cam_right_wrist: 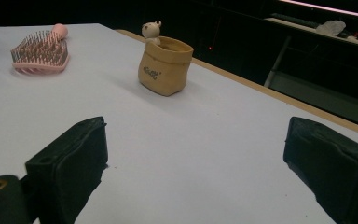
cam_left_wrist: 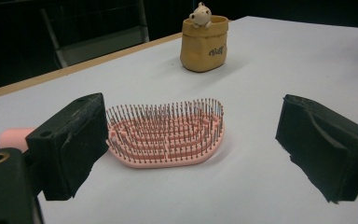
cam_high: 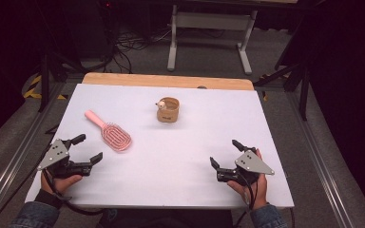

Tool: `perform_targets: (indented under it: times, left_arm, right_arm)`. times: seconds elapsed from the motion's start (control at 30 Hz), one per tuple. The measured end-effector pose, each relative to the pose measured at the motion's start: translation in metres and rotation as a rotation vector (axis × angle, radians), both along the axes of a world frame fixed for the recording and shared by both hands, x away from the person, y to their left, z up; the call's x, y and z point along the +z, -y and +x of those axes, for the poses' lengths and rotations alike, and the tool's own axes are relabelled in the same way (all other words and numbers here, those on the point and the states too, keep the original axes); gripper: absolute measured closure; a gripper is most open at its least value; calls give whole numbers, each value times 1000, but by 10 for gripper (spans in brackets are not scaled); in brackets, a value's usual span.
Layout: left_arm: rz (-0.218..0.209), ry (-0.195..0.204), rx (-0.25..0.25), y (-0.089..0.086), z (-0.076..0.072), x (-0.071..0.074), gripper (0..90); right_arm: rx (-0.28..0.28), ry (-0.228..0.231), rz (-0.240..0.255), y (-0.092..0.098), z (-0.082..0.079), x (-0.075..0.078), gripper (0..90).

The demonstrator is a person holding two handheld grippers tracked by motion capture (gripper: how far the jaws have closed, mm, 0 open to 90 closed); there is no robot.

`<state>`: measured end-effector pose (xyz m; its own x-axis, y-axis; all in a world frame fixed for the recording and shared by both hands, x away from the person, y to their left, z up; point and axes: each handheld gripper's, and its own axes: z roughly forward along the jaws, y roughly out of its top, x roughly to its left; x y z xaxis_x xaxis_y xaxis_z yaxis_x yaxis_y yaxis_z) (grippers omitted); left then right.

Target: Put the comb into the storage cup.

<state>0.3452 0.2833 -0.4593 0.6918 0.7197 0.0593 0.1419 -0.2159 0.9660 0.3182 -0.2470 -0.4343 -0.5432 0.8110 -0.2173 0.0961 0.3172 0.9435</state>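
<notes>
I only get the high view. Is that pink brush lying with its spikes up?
Observer: Yes. In the left gripper view the brush lies bristles up, between the open jaws of the left gripper but farther off.
Operator: What's poking out of the little brown pot?
Observer: A small bear figure sits at the rim of the pot.
Operator: Any words on it?
Observer: Dark lettering on its side, too small to read.

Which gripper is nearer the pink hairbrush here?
Left. The left gripper sits open just beside the hairbrush; the right gripper is across the table, far from it.
</notes>
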Motion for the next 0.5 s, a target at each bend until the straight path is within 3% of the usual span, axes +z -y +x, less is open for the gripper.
perform_targets:
  times: [0.1, 0.2, 0.33, 0.4, 0.5]
  left_arm:
    - [19, 4, -2, -2, -3, 3, 145]
    - [-2, 7, 0, -6, -4, 4, 138]
    - [15, -1, -19, -8, -3, 4, 172]
    - [36, 3, -28, -8, -4, 7, 216]
    - [69, -1, -39, -9, -3, 11, 364]
  right_arm:
    - [7, 4, -3, -1, 0, 0, 68]
    - [7, 12, -8, -3, -1, 2, 67]
    - [9, 28, -21, -7, -1, 3, 66]
    - [7, 30, -42, -9, -2, 2, 65]
    - [1, 51, -60, -11, -3, 3, 66]
